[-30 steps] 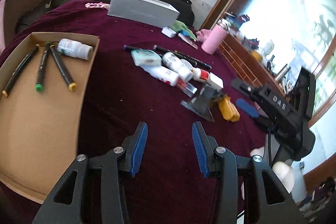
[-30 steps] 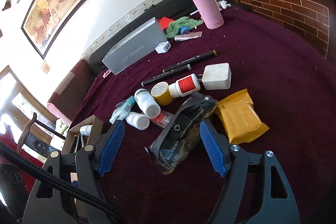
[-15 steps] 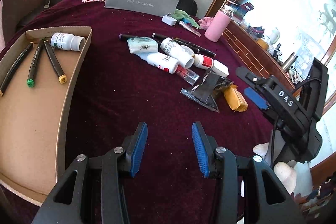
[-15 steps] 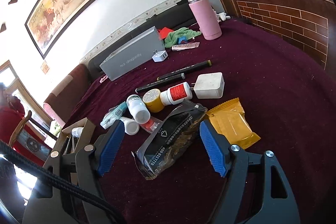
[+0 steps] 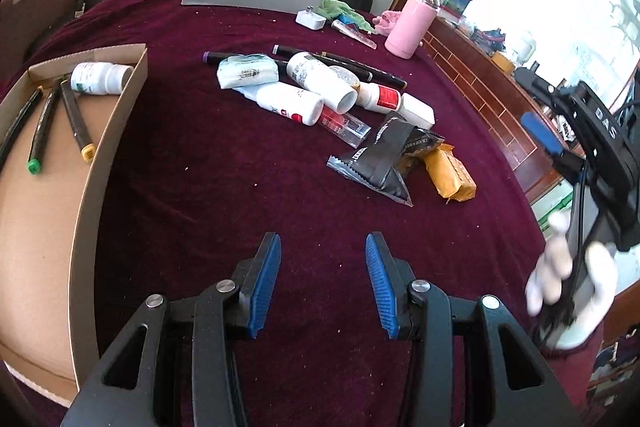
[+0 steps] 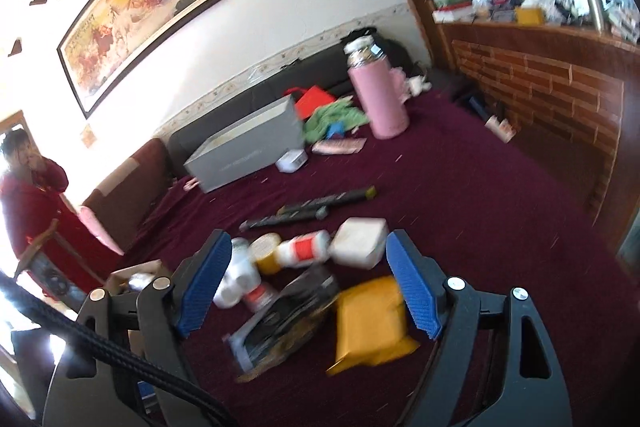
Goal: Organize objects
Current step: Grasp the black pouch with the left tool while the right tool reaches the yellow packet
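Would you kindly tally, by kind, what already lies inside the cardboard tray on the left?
In the cardboard tray:
Markers: 3 (green-tipped marker, yellow-tipped marker, dark marker at the left edge)
White bottle: 1
Total: 4

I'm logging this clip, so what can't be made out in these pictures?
- Right wrist view: labels on the bottles and black packet, lost to motion blur.
- Left wrist view: the cardboard tray, cut off by the left edge.
- Left wrist view: the yellow packet, partly behind the black packet.
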A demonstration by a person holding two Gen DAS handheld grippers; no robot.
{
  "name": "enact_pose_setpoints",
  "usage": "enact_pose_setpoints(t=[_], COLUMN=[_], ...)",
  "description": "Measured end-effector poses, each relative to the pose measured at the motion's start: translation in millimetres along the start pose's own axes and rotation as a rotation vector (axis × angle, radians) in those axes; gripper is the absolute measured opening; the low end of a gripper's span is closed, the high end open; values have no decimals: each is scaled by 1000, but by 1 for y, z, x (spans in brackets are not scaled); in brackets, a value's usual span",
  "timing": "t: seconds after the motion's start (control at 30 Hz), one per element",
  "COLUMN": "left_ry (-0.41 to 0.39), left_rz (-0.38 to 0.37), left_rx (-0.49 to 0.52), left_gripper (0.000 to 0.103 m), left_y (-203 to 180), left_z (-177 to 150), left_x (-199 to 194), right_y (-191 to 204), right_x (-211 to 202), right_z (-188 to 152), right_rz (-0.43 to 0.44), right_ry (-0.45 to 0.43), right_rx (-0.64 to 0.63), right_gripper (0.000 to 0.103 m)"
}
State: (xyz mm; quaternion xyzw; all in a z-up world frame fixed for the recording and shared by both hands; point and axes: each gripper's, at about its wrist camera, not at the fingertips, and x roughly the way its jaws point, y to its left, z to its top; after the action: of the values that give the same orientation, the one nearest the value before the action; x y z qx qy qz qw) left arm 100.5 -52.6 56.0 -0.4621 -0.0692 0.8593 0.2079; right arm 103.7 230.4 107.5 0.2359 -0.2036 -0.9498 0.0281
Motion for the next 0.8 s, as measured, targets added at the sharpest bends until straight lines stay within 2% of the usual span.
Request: enact_pose_setpoints(t=[0.1, 0.17, 0.23, 0.3, 0.37, 0.57, 0.67, 0.8], left_ry=[13, 11, -2, -19, -28, -8, -14, 45], left_rz=[-4, 8, 29, 29, 36, 46, 62, 76], left_rx=[-4, 4, 19, 37, 80, 225, 340, 420], left_gripper=[38, 38, 38, 38, 38, 38, 38, 38], left_y=[-2, -3, -5, -9, -17, -49, -69, -84], left_z=[9, 16, 26, 35, 43, 58, 67, 69], left_x=[4, 6, 6, 7, 13, 41, 59, 86], right_y=[-16, -28, -43, -54, -62, -69, -69, -71], right_x=[8, 11, 18, 18, 14, 19, 21, 23], right_z=[7, 4, 0, 3, 4, 4, 3, 3], right_rz=[-58, -59, -85, -53, -65, -47, -50, -59], right_ry=[-47, -60, -40, -35, -49, -11, -1, 11], right_rx=[-11, 22, 71, 124, 150, 195, 193, 203], right_gripper=[80, 80, 80, 80, 80, 80, 80, 80])
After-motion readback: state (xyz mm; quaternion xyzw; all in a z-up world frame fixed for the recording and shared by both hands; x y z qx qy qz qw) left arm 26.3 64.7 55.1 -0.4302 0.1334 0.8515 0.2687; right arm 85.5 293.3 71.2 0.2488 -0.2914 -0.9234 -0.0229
